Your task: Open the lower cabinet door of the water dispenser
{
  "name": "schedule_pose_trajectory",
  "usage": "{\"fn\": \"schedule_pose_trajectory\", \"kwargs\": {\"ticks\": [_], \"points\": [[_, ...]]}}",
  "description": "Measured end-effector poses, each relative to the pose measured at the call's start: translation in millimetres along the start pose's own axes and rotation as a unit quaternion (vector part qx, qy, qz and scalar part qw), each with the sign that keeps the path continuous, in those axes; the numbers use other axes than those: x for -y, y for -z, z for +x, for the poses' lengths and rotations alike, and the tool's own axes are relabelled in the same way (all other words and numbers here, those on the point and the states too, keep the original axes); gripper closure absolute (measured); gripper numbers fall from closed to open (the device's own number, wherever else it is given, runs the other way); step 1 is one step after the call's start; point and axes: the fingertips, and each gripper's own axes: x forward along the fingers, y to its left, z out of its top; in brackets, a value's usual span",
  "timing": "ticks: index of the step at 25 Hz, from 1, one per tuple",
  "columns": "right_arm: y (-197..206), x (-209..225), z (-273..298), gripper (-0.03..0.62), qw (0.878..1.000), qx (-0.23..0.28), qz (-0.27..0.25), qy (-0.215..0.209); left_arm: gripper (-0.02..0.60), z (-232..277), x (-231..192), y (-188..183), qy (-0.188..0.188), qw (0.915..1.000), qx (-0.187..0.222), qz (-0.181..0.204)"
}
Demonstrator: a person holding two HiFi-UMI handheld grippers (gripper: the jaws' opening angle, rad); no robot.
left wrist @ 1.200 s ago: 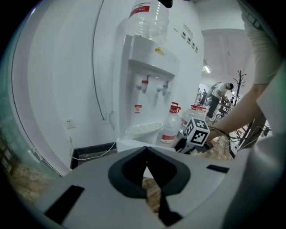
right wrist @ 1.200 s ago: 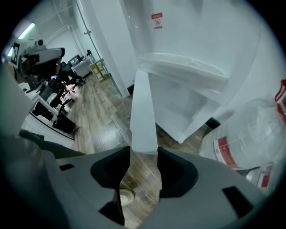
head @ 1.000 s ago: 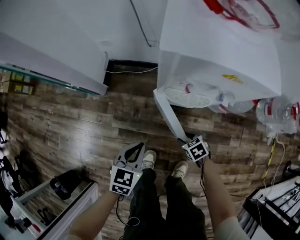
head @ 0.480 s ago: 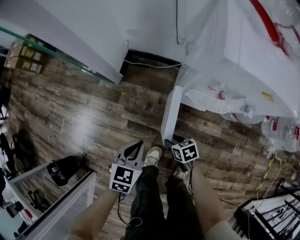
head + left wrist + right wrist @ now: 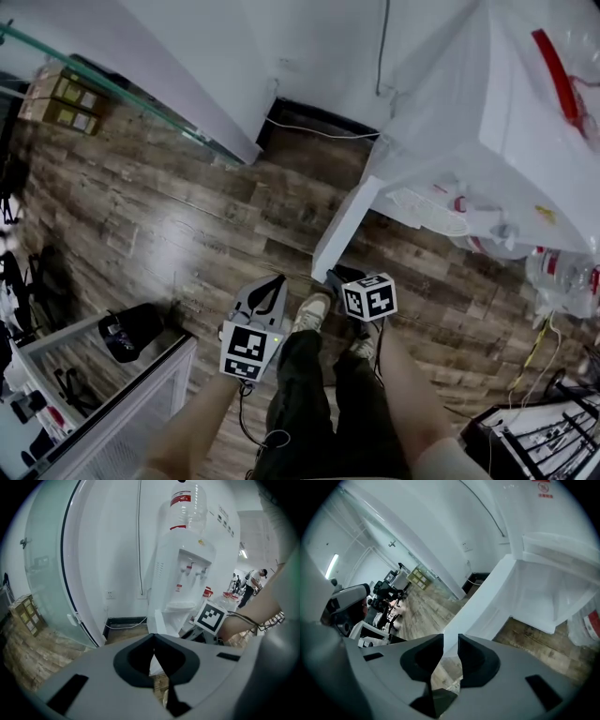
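My right gripper (image 5: 450, 641) is closing its jaws on the free edge of the lower cabinet door (image 5: 483, 606). The white panel fills the gap between the pads, so I read that as a grip. The door stands swung wide from the water dispenser (image 5: 525, 141), which sits at the far edge of the wood floor (image 5: 187, 216) against the wall. My left gripper (image 5: 153, 637) has its jaw tips together with nothing between them (just floor showing behind). It hangs over the floor beside the right one, well short of the door.
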Motion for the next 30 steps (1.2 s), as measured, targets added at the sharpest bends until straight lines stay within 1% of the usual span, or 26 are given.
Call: {"fn": "schedule_pose_trajectory", "kwargs": {"ticks": [3, 7, 13, 16, 19, 24, 30], "points": [[-7.1, -4.3, -21.0, 0.516, 1.000, 0.013, 0.002, 0.004, 0.576, -2.9, 4.9, -14.9, 0.005, 1.0000, 0.000, 0.006], [-19.5, -11.9, -66.2, 0.539, 0.999, 0.046, 0.008, 0.014, 0.575, -7.9, 22.4, -53.2, 0.020, 0.9997, 0.015, 0.004], [-36.6, -25.7, -150.7, 0.571, 0.994, 0.100, 0.025, 0.042, 0.575, -25.5, 56.7, -114.0, 0.043, 0.9979, 0.032, 0.035], [-53.4, -30.3, -198.6, 0.586, 0.988, 0.139, 0.026, 0.060, 0.575, -35.9, 72.9, -143.2, 0.059, 0.9956, 0.039, 0.062], [-67.9, -35.3, -248.7, 0.588, 0.983, 0.169, 0.017, 0.073, 0.575, -47.3, 89.0, -170.0, 0.070, 0.9930, 0.046, 0.083], [-90.2, -48.4, -334.3, 0.588, 0.973, 0.208, -0.013, 0.101, 0.575, -71.9, 113.4, -214.9, 0.078, 0.9902, 0.060, 0.100], [-109.3, -63.9, -441.8, 0.588, 0.954, 0.258, -0.025, 0.148, 0.576, -105.3, 154.9, -276.7, 0.095, 0.9839, 0.094, 0.118]]}}
